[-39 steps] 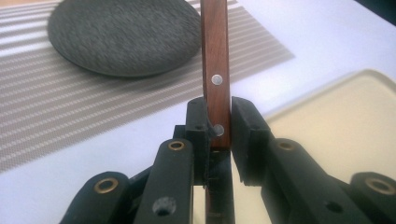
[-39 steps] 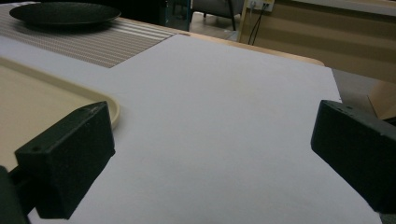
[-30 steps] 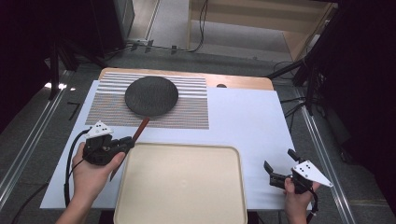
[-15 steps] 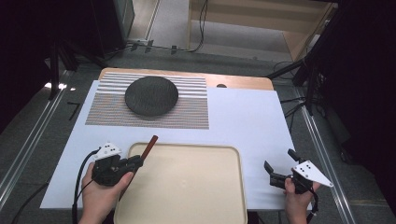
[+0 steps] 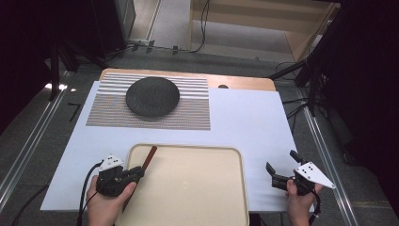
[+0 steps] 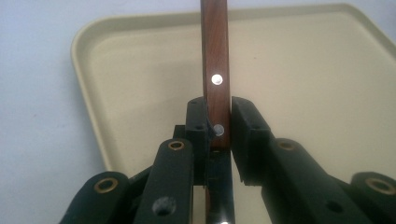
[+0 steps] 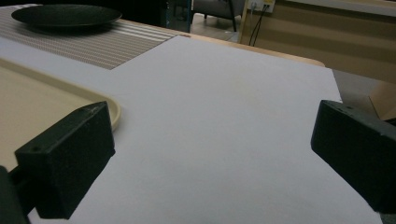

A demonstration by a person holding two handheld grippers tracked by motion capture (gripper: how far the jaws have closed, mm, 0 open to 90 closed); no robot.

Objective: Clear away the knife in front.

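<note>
Over the near left corner of the beige tray (image 5: 188,197), the left gripper (image 5: 134,173) clenches a knife by its wooden handle (image 6: 215,70). The jaws pinch the flat brown sides near a steel rivet, which probably keeps the handle from twisting. It points away toward the dark round plate (image 5: 152,96) sitting on the striped mat (image 5: 193,110). The tray looks like smooth plastic with a rounded raised rim. Beside the tray's right edge, the right gripper (image 5: 281,172) rests released over the white sheet (image 5: 244,117), apparently waiting.
</note>
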